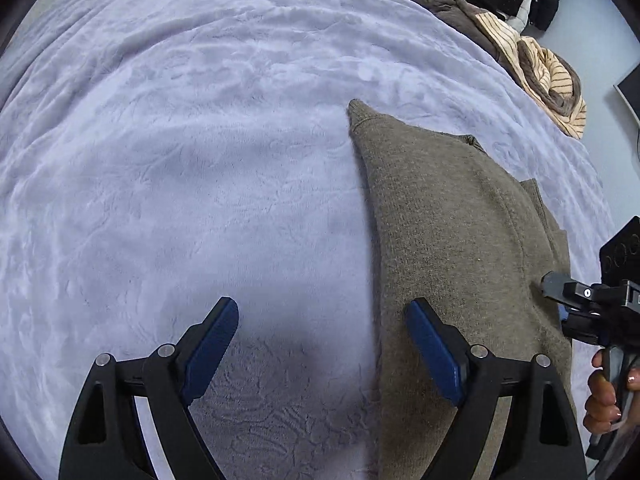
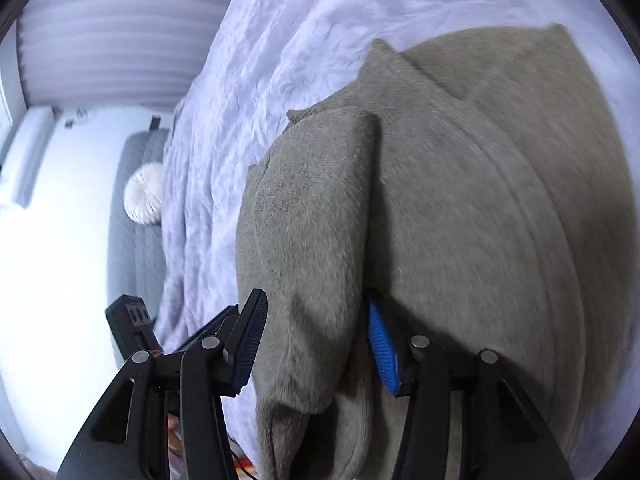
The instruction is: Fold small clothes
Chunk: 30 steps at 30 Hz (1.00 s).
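— Where does the sweater [image 1: 452, 240] lie?
— On the blanket [image 1: 180, 160], right of the left gripper's view.
— And the clothes pile [image 1: 520, 40]?
— Behind it, at the blanket's far edge.

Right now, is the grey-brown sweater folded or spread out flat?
Folded, at least partly: the grey-brown sweater lies in overlapping layers on the lilac blanket, one flap doubled over the rest.

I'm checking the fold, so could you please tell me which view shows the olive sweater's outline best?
The left wrist view: the olive sweater lies flat on the lavender blanket, one long edge and corner sharp. The right wrist view is close and blurred, showing a folded flap between the right gripper fingers.
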Available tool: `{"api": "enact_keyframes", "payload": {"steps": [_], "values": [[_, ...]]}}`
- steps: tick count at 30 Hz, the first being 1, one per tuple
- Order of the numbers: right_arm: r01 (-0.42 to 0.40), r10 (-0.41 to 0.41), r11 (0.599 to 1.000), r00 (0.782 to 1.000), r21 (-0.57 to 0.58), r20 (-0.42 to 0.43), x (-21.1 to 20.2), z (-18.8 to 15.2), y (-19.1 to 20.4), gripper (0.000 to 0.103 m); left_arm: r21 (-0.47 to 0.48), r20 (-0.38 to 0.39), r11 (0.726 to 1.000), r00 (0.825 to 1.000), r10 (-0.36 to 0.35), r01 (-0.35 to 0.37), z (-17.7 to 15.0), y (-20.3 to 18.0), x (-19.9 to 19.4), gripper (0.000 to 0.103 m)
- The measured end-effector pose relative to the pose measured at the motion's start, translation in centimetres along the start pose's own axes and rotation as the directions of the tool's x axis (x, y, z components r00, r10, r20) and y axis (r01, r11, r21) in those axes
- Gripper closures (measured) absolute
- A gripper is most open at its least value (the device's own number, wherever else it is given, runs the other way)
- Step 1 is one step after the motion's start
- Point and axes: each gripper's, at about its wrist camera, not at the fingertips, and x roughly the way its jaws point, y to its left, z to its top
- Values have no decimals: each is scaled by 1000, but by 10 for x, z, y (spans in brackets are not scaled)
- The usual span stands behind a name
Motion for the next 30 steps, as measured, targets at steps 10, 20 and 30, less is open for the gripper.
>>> {"api": "enact_keyframes", "payload": {"steps": [10, 20, 30], "values": [[-41, 48, 990, 998, -134, 49, -15, 11, 42, 89, 56, 7, 998, 999, 36, -36, 5, -13, -9, 15], [-108, 139, 970, 982, -219, 132, -82, 13, 61, 89, 240, 69, 970, 997, -37, 19, 18, -100, -34, 15], [161, -149, 985, 977, -67, 154, -90, 15, -36, 88, 352, -24, 936, 1000, 10, -1, -8, -156, 16, 15]]}}
